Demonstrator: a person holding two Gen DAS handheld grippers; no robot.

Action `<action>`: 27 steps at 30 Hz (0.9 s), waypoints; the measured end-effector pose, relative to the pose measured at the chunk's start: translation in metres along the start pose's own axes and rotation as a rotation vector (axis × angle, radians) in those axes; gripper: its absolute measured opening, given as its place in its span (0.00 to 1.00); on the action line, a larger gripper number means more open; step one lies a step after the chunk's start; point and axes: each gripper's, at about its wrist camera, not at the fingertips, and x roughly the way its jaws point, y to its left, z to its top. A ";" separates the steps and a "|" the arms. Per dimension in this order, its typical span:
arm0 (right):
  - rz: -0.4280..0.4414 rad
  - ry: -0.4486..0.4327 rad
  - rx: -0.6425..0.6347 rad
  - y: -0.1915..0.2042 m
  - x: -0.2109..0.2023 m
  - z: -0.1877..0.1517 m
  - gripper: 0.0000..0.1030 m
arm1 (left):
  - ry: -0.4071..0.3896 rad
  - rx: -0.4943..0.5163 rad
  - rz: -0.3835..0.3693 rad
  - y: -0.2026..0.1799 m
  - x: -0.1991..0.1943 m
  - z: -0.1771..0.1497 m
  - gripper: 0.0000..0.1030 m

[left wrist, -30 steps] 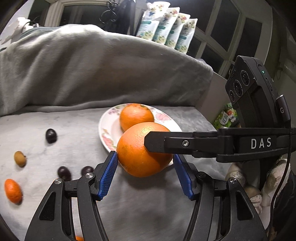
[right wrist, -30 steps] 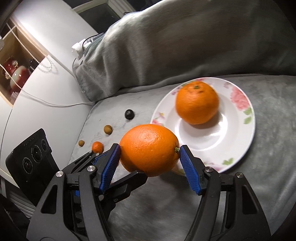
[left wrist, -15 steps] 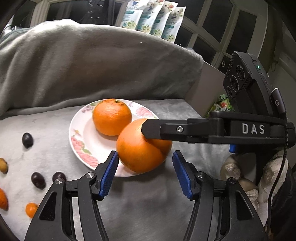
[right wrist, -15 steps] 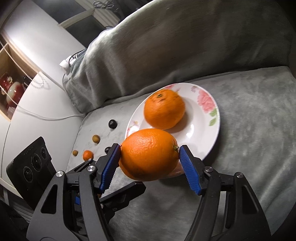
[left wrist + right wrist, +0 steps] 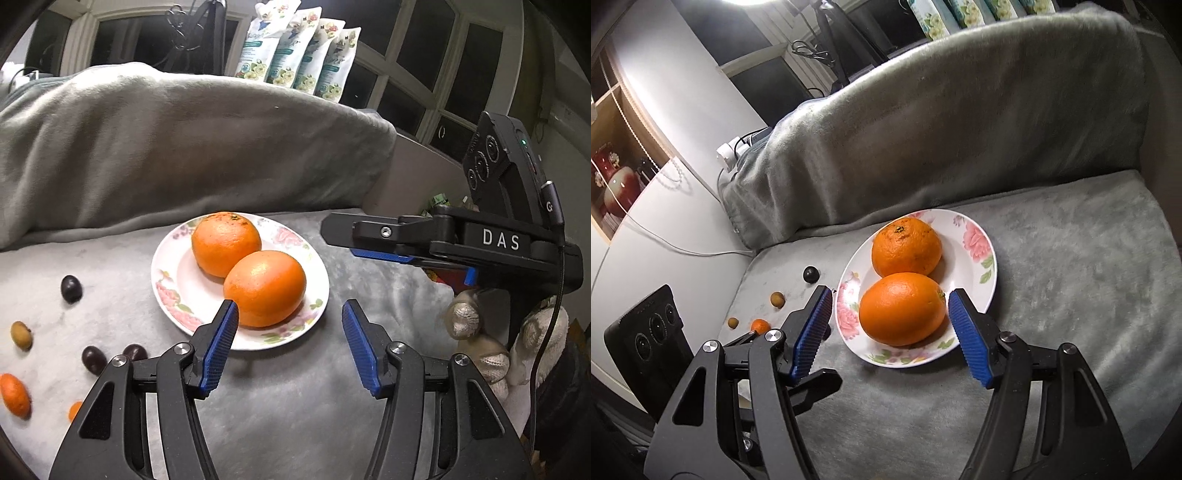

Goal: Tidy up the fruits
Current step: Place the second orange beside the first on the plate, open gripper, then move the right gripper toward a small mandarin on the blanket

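A white floral plate [image 5: 168, 273] [image 5: 990, 266] lies on a grey blanket and holds two oranges. The near orange [image 5: 264, 288] [image 5: 901, 308] touches the far orange [image 5: 225, 243] [image 5: 905, 245]. My right gripper [image 5: 890, 328] is open, its blue pads on either side of the near orange with a gap on each side. My left gripper [image 5: 290, 347] is open and empty, just in front of the plate. The right gripper's body also shows at the right of the left wrist view [image 5: 443, 240].
Small fruits lie left of the plate: dark plums [image 5: 71, 288] [image 5: 92, 358] [image 5: 811, 274], a yellow-brown fruit [image 5: 21, 335] [image 5: 777, 299] and small orange ones [image 5: 14, 395] [image 5: 760, 326]. A blanket-covered backrest [image 5: 166, 147] rises behind. A white cabinet [image 5: 665, 240] stands at left.
My right gripper carried the orange over the plate, set it down beside the other orange and opened. Both grippers have drawn back a little from the plate.
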 end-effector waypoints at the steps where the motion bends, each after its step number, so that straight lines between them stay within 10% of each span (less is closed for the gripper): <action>1: -0.004 -0.003 -0.002 0.001 -0.001 -0.001 0.67 | -0.003 -0.003 0.000 0.001 -0.001 0.000 0.56; 17: -0.083 -0.067 -0.169 0.052 -0.009 -0.023 0.72 | -0.071 -0.050 0.028 0.031 -0.044 -0.012 0.58; 27: -0.056 -0.056 -0.247 0.081 -0.004 -0.033 0.78 | -0.088 -0.059 0.183 0.069 -0.079 -0.032 0.59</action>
